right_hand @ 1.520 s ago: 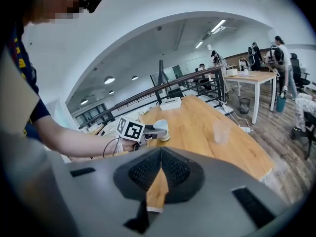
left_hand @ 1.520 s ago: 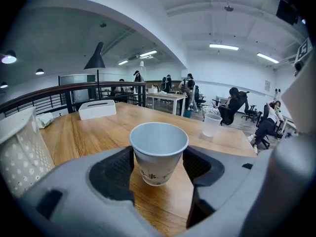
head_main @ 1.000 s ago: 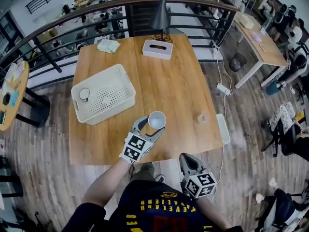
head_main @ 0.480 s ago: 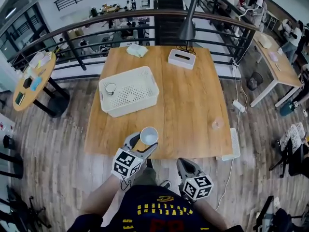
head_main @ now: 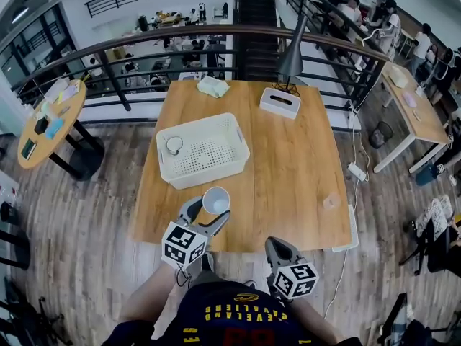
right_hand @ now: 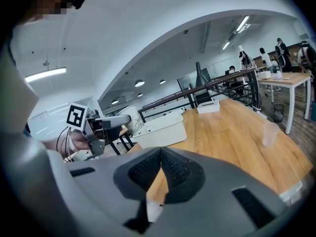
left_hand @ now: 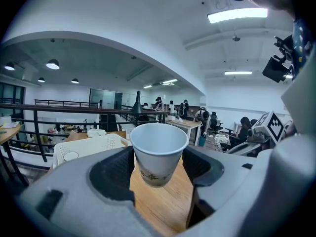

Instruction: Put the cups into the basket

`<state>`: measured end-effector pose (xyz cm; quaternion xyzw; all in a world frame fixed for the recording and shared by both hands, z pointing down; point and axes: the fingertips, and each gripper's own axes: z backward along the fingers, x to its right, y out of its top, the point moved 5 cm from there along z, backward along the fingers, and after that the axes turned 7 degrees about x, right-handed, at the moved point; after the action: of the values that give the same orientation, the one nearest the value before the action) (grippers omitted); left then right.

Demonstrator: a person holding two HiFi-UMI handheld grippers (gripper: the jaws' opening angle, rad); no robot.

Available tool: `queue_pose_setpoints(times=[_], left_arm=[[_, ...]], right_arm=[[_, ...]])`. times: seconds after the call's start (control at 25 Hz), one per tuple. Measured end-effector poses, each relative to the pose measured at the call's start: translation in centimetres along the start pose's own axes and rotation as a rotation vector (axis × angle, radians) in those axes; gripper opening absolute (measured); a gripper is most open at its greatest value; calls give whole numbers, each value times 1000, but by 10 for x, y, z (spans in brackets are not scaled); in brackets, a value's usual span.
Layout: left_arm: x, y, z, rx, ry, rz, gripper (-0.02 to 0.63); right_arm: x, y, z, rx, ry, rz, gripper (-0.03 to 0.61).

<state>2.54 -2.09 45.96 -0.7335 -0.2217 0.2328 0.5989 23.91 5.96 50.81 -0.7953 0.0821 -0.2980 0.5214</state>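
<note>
My left gripper [head_main: 207,216] is shut on a white paper cup [head_main: 216,200], held upright above the table's near edge, just short of the white perforated basket [head_main: 232,158]. In the left gripper view the paper cup [left_hand: 157,152] sits between the two pads, with the basket [left_hand: 89,147] ahead at left. One cup [head_main: 173,145] lies inside the basket at its left end. A clear plastic cup [head_main: 332,202] stands on the table at the right, and shows as the clear cup [right_hand: 269,133] in the right gripper view. My right gripper [head_main: 277,250] is shut and empty, off the table's near edge.
A wooden table [head_main: 288,164] carries a white tissue box [head_main: 280,101] and a crumpled cloth [head_main: 213,86] at the far side. A black floor lamp [head_main: 292,56] and a railing [head_main: 115,49] stand behind it. A round side table [head_main: 50,121] is at left.
The left gripper has carried the paper cup left and up toward the basket, which now lies closer to it. The right gripper shifted slightly and stays shut.
</note>
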Motion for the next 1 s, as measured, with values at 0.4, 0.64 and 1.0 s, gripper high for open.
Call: queue_pose_setpoints(times=[0.4,0.64,1.0], left_arm=[[-109,36,-17,45,-48,-19,316],[-159,52,-31,72,-117,-19,316],[-207,55,-65,83,-181,-26,316]], right_arm=[[-33,13,-82,-10,-60,3,14],[-55,11,-115,-29,-108,-4,14],[-71,6,-144,-106,-163,20,14]])
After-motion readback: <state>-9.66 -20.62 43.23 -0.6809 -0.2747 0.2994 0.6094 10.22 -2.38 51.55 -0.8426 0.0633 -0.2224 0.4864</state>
